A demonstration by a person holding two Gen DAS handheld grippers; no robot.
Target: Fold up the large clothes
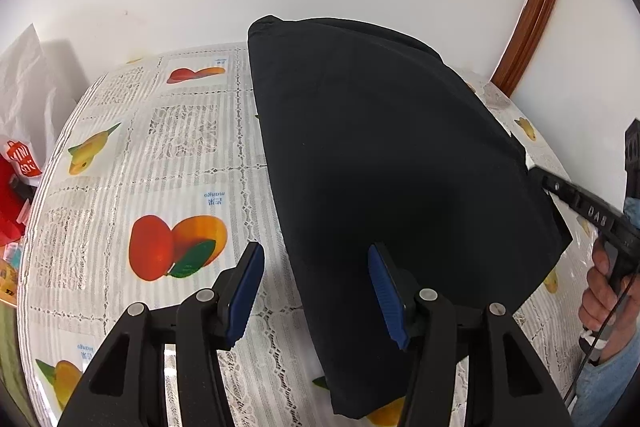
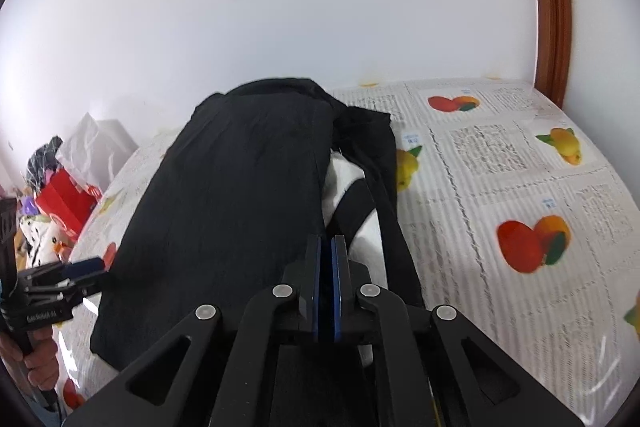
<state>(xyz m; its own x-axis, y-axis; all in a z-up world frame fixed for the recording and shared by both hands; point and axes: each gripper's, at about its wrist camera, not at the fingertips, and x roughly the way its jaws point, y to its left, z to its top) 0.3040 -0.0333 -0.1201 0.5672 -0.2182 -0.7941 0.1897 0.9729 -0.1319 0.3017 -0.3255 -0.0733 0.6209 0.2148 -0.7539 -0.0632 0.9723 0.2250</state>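
My right gripper (image 2: 328,259) is clenched on the black garment (image 2: 224,195) at its edge; my left gripper (image 1: 316,291) hangs released. Tugging could undo the fold toward the tabletop's (image 2: 500,187) edge.

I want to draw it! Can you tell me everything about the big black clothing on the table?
The black garment is soft, plain dark cloth, folded into a long flat bundle on the fruit-print tablecloth. A white-and-black part shows along one side. The right gripper is shut at that edge; the left gripper hangs open over the other.
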